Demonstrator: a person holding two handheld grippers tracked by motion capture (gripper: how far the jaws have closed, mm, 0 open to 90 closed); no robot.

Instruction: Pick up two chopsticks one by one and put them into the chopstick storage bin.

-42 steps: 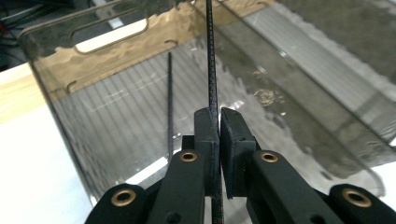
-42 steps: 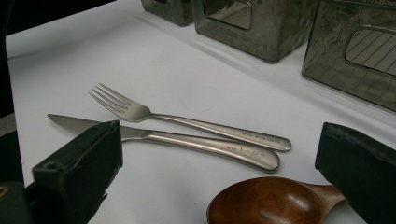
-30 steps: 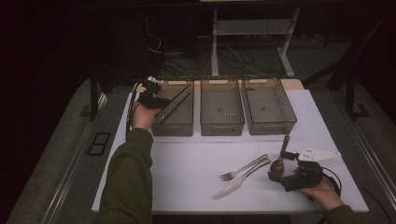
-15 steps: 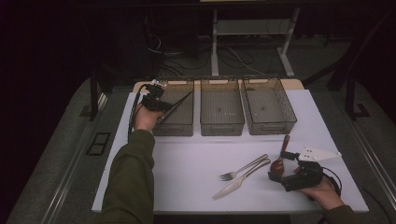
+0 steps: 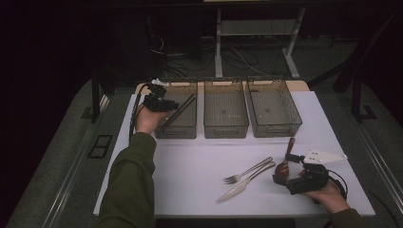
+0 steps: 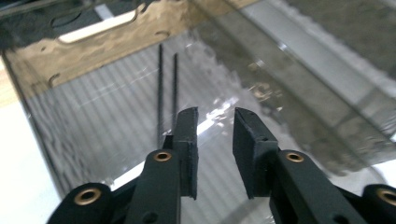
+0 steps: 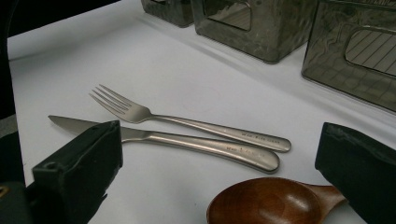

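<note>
Chopsticks [image 6: 167,88] in the leftmost bin [image 5: 183,124] — left gripper [image 6: 215,135] above.
Jaws spread, empty; chopsticks at eleven o'clock of them; right gripper [image 7: 224,177] spread by spoon [image 7: 271,203].

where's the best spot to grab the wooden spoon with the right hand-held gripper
Probably the slim handle of the wooden spoon, coming from above with the jaws across it. It lies flat on the white table, bowl towards the right hand-held gripper; the bowl looks too wide and rounded.

High view looks down; claw views sit close over tray [image 6: 116,42] and cutlery [image 7: 187,135]
</note>
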